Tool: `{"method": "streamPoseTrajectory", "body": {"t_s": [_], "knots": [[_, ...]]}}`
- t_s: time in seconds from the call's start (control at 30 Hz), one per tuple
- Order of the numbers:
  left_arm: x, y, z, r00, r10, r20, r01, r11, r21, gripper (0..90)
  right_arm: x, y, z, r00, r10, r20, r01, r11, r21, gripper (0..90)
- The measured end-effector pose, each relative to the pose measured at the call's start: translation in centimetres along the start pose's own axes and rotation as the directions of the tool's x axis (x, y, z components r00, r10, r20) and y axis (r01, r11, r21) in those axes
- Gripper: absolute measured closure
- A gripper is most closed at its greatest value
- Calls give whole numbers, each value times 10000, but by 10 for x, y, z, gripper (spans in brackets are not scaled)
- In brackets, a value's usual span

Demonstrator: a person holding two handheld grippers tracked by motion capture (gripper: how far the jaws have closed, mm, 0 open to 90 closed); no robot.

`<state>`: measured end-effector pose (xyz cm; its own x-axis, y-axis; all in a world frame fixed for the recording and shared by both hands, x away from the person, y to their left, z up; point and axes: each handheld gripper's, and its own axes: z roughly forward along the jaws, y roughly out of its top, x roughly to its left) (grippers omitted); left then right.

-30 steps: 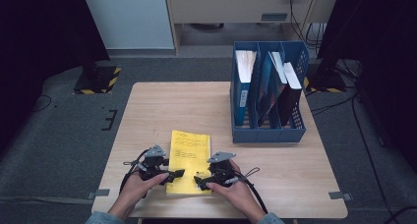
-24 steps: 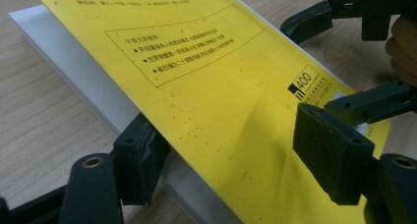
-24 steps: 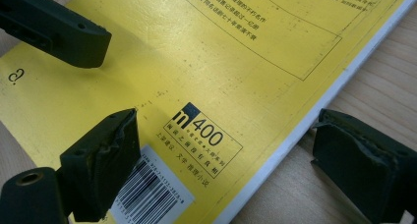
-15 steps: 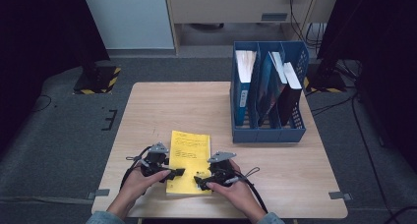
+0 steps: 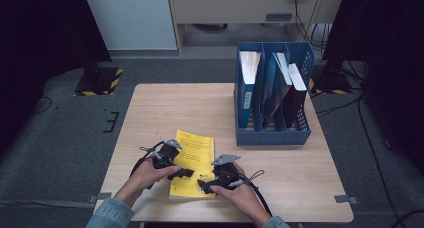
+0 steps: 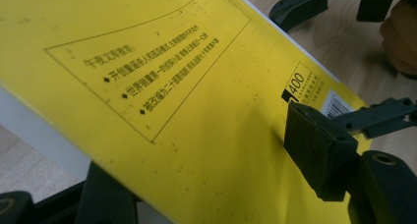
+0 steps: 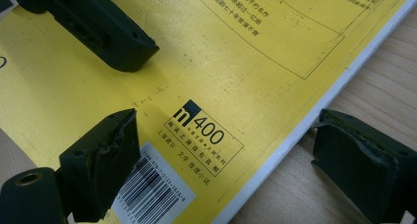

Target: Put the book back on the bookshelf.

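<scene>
A yellow book (image 5: 194,153) lies flat near the table's front edge. My left gripper (image 5: 183,173) reaches in from the book's left side. In the left gripper view one jaw goes under the book (image 6: 172,86) and the other pad (image 6: 314,145) sits on the cover. These jaws have just been closing and still stand wide, with the book slanting between them. My right gripper (image 5: 202,184) is at the book's front right corner, open. In the right gripper view its left pad (image 7: 105,172) rests on the cover (image 7: 255,52) by the barcode, and the other pad (image 7: 359,160) is over bare wood.
A blue file rack (image 5: 272,136) with three upright books stands at the table's back right. The wooden table (image 5: 185,105) has free room behind and left of the yellow book. Grey floor surrounds it, with dark stands at both sides.
The left gripper has slid to the right, farther over the book's left edge, and its jaws have narrowed a little. The right gripper has stayed put.
</scene>
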<state>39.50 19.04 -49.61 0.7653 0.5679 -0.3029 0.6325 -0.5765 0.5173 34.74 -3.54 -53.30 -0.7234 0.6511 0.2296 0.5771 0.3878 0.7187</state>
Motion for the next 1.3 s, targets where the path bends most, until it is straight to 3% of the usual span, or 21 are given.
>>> {"method": "streamPoseTrajectory", "body": {"t_s": [0.07, 0.2, 0.5, 0.6, 0.8, 1.0, 1.3], "knots": [[0, 5, 1, 10000, 56, 27, -57, 9995, 314, 393, 0, 0, 0, 10000, -56, 3, 56, 10000, 15, 106], [0, 8, 3, 9999, 56, 137, -62, 9990, 437, 488, 1, 0, 0, 9999, -121, 19, 121, 9999, 50, 106], [3, 9, 1, 9993, 107, 355, -119, 9993, 350, 681, 1, 1, 1, 9990, -454, -27, 455, 9987, 241, 80], [4, 10, 0, 9992, -30, 410, 15, 9993, 372, 706, -1, 2, 0, 9985, -540, -128, 544, 9977, 392, 83], [1, 13, -5, 9988, 101, 472, -111, 9997, 223, 756, -5, 7, -1, 9978, -604, -289, 624, 9955, 716, 95], [-1, 15, -8, 9976, 147, 673, -154, 9998, 97, 801, -13, 11, -1, 9982, -379, -469, 418, 9955, 851, 105], [-6, 18, -16, 9953, 520, 818, -523, 9986, 14, 816, -26, 16, -2, 9968, 98, -791, -27, 9959, 899, 96]]}}
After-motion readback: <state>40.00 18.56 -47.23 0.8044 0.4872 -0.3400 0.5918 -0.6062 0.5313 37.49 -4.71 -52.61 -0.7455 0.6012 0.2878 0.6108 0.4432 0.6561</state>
